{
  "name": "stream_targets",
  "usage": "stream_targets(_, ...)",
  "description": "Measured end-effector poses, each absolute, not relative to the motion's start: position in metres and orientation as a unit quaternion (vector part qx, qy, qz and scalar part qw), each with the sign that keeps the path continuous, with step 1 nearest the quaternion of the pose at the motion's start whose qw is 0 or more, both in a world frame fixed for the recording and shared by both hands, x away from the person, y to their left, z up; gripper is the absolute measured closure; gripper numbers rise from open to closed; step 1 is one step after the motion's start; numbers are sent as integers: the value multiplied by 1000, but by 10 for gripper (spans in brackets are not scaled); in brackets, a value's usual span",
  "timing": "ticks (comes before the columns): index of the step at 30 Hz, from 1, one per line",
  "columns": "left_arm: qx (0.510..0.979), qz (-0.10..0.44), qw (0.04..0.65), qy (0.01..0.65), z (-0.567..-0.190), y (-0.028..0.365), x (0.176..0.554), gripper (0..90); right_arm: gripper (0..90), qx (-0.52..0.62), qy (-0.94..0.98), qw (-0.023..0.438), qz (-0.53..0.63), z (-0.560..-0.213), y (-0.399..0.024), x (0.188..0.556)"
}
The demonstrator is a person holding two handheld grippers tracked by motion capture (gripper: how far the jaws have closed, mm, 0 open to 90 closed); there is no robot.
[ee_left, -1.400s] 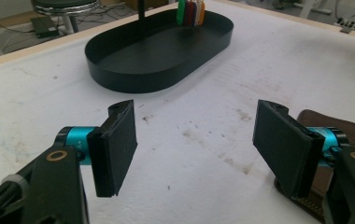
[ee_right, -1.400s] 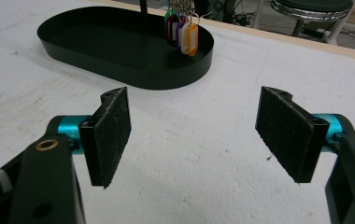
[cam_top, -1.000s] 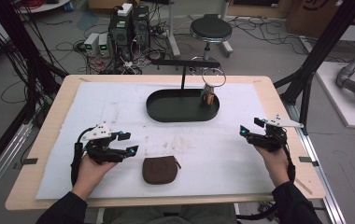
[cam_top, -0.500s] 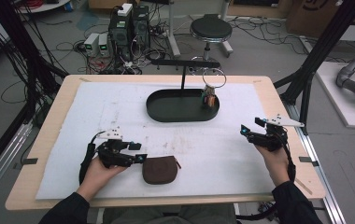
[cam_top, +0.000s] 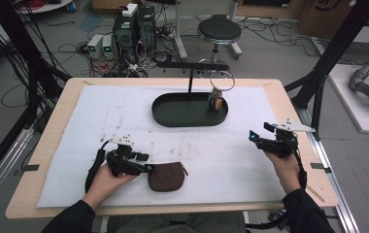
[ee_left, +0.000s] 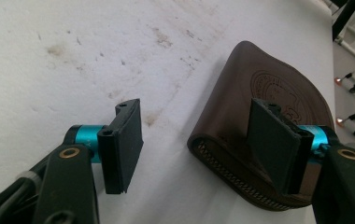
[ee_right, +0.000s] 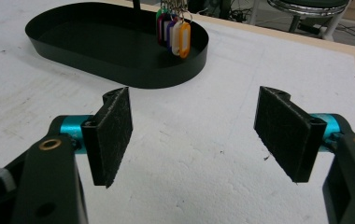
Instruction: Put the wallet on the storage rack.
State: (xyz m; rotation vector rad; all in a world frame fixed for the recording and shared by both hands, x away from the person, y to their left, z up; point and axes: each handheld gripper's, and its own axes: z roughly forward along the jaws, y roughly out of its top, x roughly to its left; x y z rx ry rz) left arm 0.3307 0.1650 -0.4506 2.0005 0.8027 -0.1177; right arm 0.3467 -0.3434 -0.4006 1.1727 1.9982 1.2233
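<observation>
A brown leather pouch (cam_top: pixel 167 176) lies flat on the white mat near the front edge, with an embossed mark on its top (ee_left: pixel 278 88). My left gripper (cam_top: pixel 144 163) is open at the pouch's left end. In the left gripper view (ee_left: pixel 196 128) one jaw stands over the bare mat. The other stands over the pouch, whose stitched edge lies between them. My right gripper (cam_top: pixel 260 132) is open above the mat at the right, with nothing between its jaws (ee_right: pixel 194 123).
A black oval tray (cam_top: pixel 173 119) sits at the back centre of the mat. A thin stand (cam_top: pixel 191 65) rises from it, and a bunch of coloured key tags (ee_right: pixel 173 30) hangs at its right end. The mat (cam_top: pixel 231 160) is stained in places.
My left gripper has moved right across the mat to the pouch's left end. The right gripper and the pouch have stayed put.
</observation>
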Motion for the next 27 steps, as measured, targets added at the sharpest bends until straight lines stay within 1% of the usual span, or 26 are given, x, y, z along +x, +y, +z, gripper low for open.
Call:
stream_targets(1,819,-50,469,327,-451,166,331,362,286,432,737,259,450,-401,-343,347)
stream_targets(5,812,-73,477,328,-452,166,331,450,286,432,738,257,451,-401,-343,347)
stream_targets(7,813,-80,480,320,-451,166,330,527,286,432,738,256,451,-401,-343,347)
stream_targets(8,813,-83,481,318,-451,166,330,551,286,432,738,257,451,-401,-343,347)
stream_targets(9,814,-83,482,314,-451,166,329,598,286,432,738,255,451,-401,-343,347)
stream_targets(14,827,-63,474,296,-446,163,326,660,288,431,740,256,448,-400,-341,347)
stream_targets(18,836,-42,471,278,-442,160,324,687,290,428,741,259,449,-399,-340,346)
stream_targets(27,829,-10,505,239,-431,160,318,762,290,427,738,260,453,-398,-340,346)
